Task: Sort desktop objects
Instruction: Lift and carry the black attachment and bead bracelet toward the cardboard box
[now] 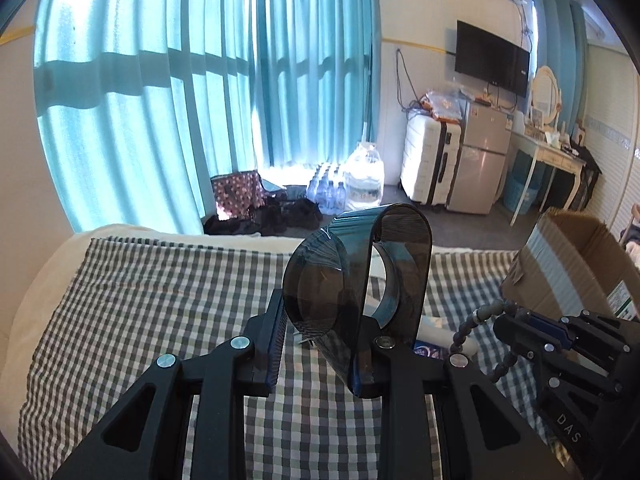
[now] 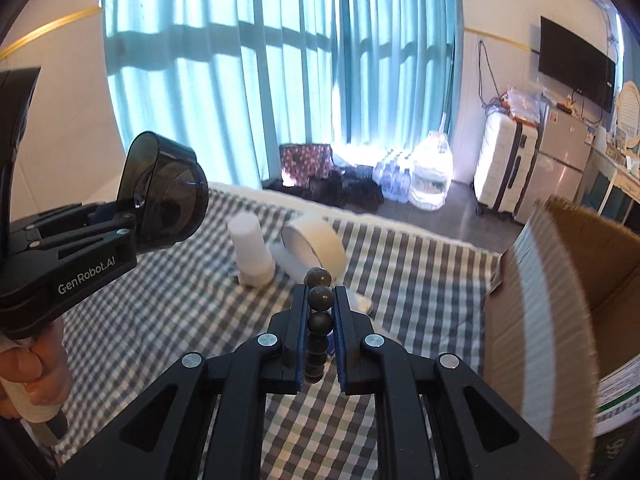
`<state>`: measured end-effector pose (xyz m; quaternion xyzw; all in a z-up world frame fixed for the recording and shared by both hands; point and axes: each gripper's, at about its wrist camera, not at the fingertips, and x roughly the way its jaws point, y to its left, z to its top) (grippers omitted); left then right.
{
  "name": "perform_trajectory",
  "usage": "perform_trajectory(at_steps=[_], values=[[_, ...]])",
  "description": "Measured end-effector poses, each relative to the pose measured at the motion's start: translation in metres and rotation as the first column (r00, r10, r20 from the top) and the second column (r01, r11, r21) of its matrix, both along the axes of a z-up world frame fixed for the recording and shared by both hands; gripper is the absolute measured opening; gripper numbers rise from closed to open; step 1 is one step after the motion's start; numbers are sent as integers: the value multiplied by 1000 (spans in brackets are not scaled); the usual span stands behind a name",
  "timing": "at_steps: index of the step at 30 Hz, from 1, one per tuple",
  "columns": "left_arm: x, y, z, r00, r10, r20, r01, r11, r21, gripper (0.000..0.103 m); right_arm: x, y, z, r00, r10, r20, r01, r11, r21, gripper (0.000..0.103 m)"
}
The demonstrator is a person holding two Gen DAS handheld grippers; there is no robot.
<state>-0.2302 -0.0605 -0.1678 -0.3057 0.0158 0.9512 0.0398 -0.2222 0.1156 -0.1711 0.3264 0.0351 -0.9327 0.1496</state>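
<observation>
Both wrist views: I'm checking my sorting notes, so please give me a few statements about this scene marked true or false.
1. The left gripper holds a smoky dark plastic case. True.
2. The right gripper is empty. False: it is shut on a string of dark beads.
3. A cardboard box stands at the right. True.
4. The white tape roll lies inside the box. False: it sits on the checked cloth.

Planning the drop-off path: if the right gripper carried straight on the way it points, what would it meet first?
Probably the white tape roll on the checked cloth, just ahead of the right gripper holding the bead string; depth is uncertain.
</observation>
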Motion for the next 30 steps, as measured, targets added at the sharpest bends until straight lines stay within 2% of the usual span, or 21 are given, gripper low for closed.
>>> perform_trajectory(at_steps=[12, 17, 30], values=[[32, -13, 47, 996, 47, -81, -42, 998, 55, 26, 34, 2, 57, 993, 6, -122, -9, 1000, -22, 11], [41, -8, 58, 993, 53, -108, -50, 998, 25, 26, 46, 1, 74, 990, 14, -143, -17, 1000, -16, 11], [59, 17, 81, 991, 12, -132, -11, 1000, 8, 26, 74, 23, 104, 983, 0, -186, -5, 1000, -30, 11]])
